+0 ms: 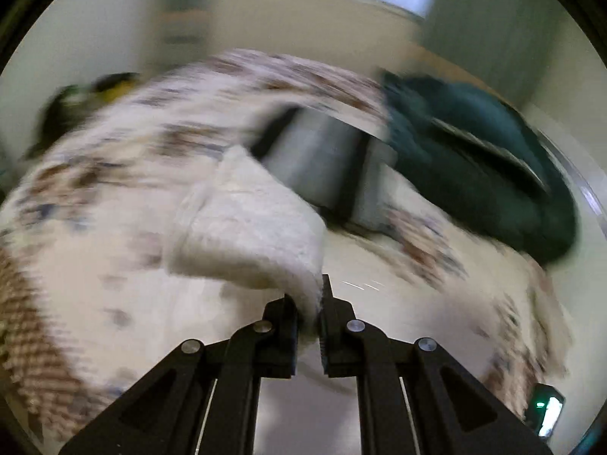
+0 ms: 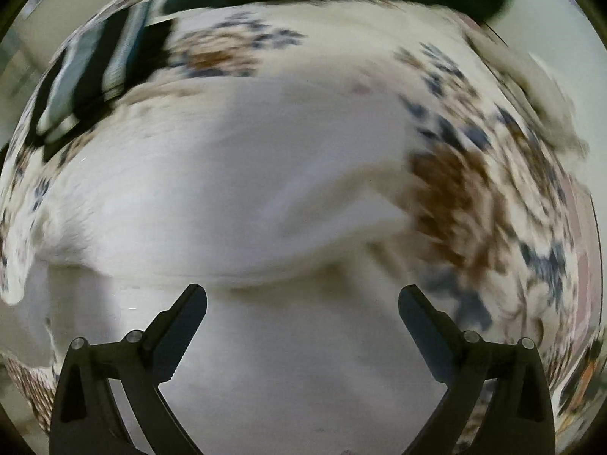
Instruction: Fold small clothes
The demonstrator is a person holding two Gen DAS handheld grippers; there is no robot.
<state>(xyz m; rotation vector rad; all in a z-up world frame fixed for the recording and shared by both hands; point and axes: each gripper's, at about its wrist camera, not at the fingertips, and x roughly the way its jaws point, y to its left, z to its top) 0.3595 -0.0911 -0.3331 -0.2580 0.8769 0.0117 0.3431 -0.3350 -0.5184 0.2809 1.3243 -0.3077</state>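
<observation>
Black fingers of the left gripper sit closest to the left camera, squeezed nearly together with a corner of the fluffy white cloth pinched between them. From the tips, this small cloth goes up toward eleven o'clock and hangs loose above the flowery bedspread. Over at the right camera, the right gripper has its two fingers spread wide apart, and they hold nothing. Just past them lies a wide white cloth spread out flat, filling the middle of that view; I cannot tell for sure if it is the same piece the left one holds. Farther out, at one to two o'clock in the left view, sits a dark green heap, and a striped piece lies beside it near twelve o'clock. Both pictures are smeary, so small things are hard to see. It looks like the picking-up part of folding, with one corner lifted. Next, the open right gripper likely needs to come down on another corner or edge and close on it, so both can pull the cloth flat and fold it over.
</observation>
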